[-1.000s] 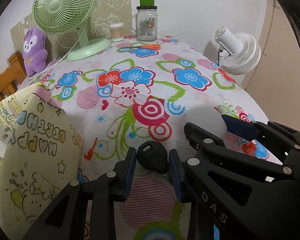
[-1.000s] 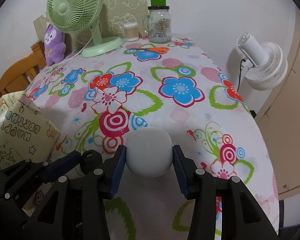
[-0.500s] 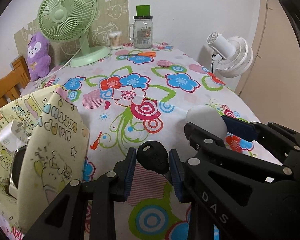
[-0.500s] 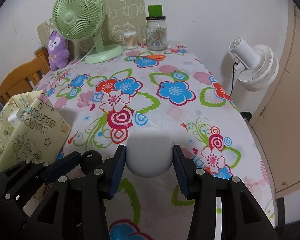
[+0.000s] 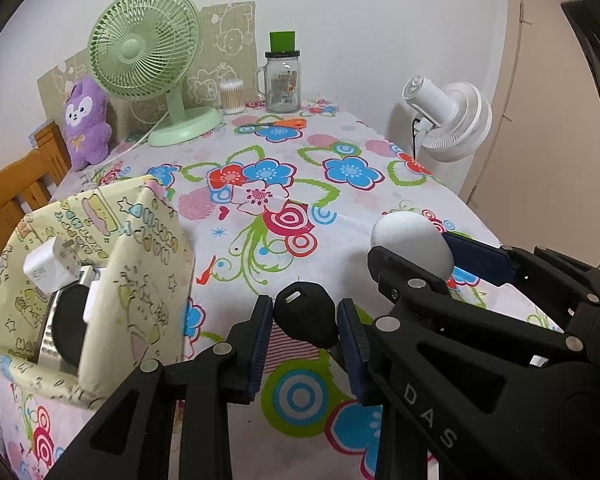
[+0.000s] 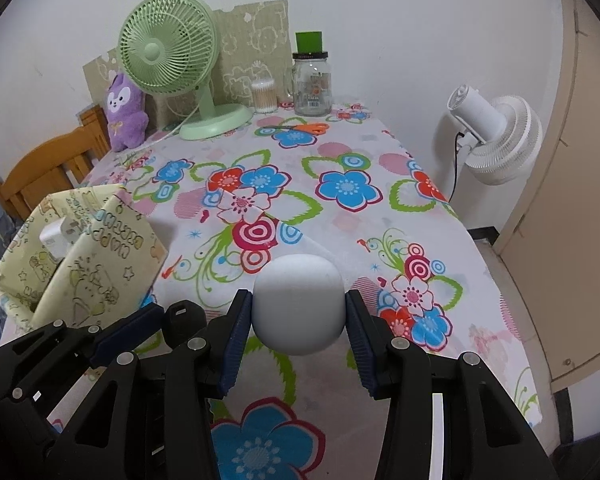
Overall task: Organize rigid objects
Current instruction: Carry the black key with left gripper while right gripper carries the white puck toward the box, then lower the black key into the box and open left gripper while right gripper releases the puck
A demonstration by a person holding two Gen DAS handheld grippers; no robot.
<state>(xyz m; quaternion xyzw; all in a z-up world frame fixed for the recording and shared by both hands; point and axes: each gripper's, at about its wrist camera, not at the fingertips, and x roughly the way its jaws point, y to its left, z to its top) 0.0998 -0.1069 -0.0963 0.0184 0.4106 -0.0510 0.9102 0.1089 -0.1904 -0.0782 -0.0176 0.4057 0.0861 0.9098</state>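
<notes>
**Two small objects held over the flowered table**

A black key head (image 5: pixel 306 318) was clamped between the blue pads of the left gripper (image 5: pixel 305 332), in the lower middle of the left wrist view. A white rounded object (image 6: pixel 299 304) was clamped in the same way by the right gripper (image 6: pixel 299 320), at the lower centre of the right wrist view. Both objects were held clear above the flowered tablecloth (image 6: pixel 340 152). The two grippers were seen side by side, each showing in the other's view.

At the left edge of both views a yellow patterned gift bag (image 5: pixel 140 280) was seen standing open on the table. A white charger plug (image 5: pixel 48 266) and a dark round item (image 5: pixel 70 324) were seen inside it; what else lay within could not be told.

Toward the upper part of the frames, at the far end of the table, a green desk fan (image 6: pixel 168 52), a purple plush toy (image 6: pixel 125 122), a tub of cotton swabs (image 6: pixel 265 96), a glass jar (image 6: pixel 312 84) topped by a green cap, and orange-handled scissors (image 6: pixel 310 127) were seen. A wooden chair (image 6: pixel 48 168) was visible at the left, and a white fan (image 6: pixel 496 136) at the right, beyond the table's edge.
</notes>
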